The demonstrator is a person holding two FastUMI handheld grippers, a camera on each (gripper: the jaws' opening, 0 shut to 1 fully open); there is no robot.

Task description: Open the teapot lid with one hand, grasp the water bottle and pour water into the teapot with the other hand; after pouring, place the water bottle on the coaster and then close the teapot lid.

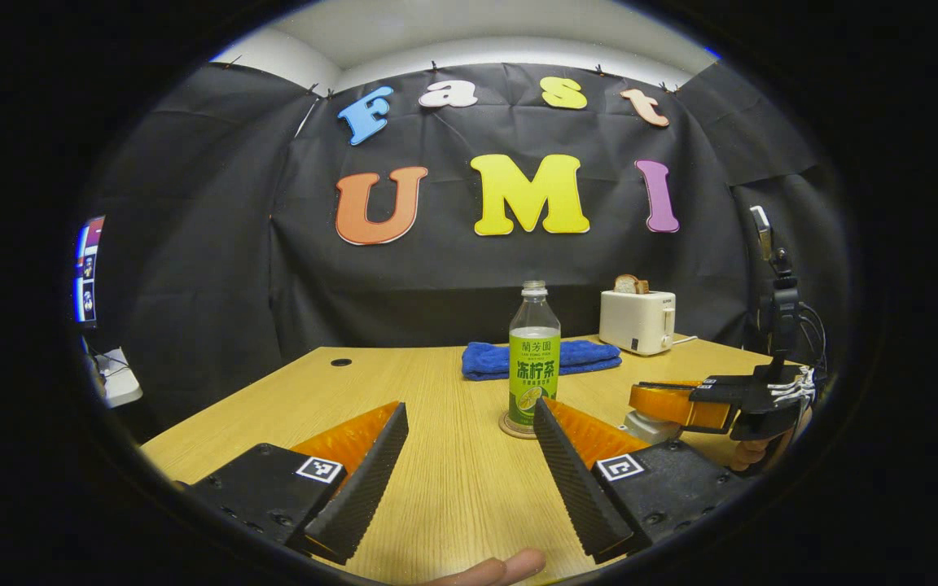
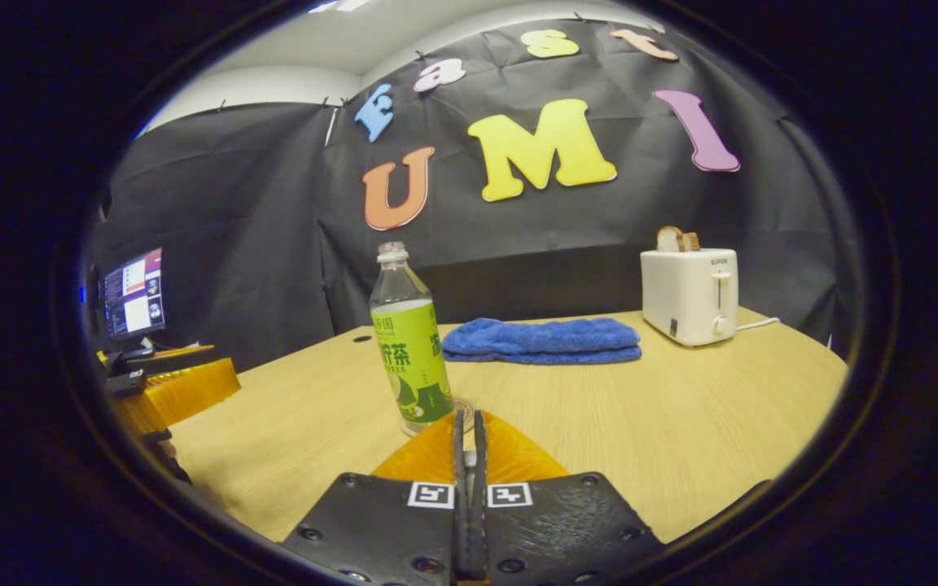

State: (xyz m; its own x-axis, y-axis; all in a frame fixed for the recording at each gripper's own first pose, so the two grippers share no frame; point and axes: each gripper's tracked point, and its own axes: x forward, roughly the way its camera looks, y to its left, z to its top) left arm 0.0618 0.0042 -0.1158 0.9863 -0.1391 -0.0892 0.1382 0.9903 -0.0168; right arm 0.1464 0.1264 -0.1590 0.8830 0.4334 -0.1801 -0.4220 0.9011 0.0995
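Bottle: the water bottle (image 1: 534, 358) stands upright on the coaster (image 1: 511, 426), at 12 o'clock just beyond the left gripper (image 1: 469, 480).
Left fingers: spread wide, holding nothing.
Right fingers: the right gripper (image 2: 468, 456) has its fingers pressed together with nothing visible between them — whether a lid knob sits below the tips, I cannot tell.
Teapot: a pale rounded part (image 1: 650, 425) under the far gripper, at 3 o'clock in the left gripper view, is probably it.
Risk: the bottle is tall, narrow and uncapped — a brush from either arm could tip it and spill.
Surface: wooden table (image 2: 681, 423), flat and smooth.
Room: blue towel (image 2: 542, 338) and toaster (image 2: 689, 295) toward the back wall, at 12 to 2 o'clock; a monitor (image 2: 133, 293) at 9 o'clock.
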